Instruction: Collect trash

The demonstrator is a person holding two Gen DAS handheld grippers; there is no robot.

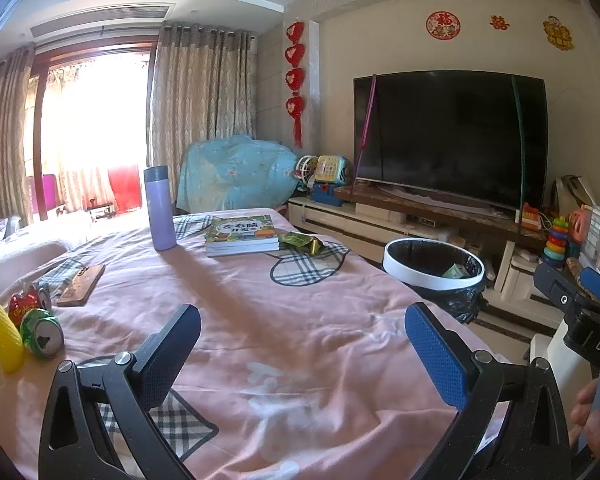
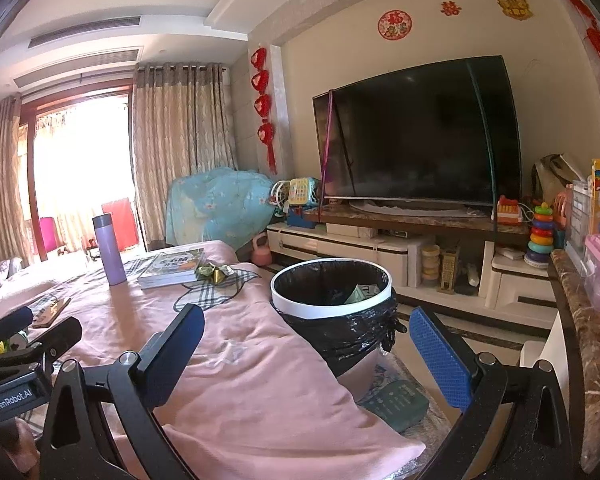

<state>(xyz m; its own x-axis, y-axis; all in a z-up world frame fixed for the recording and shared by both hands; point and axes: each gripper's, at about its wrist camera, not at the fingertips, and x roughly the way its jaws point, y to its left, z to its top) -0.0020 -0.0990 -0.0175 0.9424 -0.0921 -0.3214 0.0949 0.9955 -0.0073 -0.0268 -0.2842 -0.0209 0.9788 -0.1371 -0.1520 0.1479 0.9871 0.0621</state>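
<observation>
While both grippers gape empty, left gripper reads "GenRobot.AI", right gripper "DAS".

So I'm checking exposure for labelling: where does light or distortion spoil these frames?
Left wrist view: the window is blown out white and the bottle casts a long shadow. Right wrist view: the window is also overexposed; fisheye bends the TV edges.
</observation>
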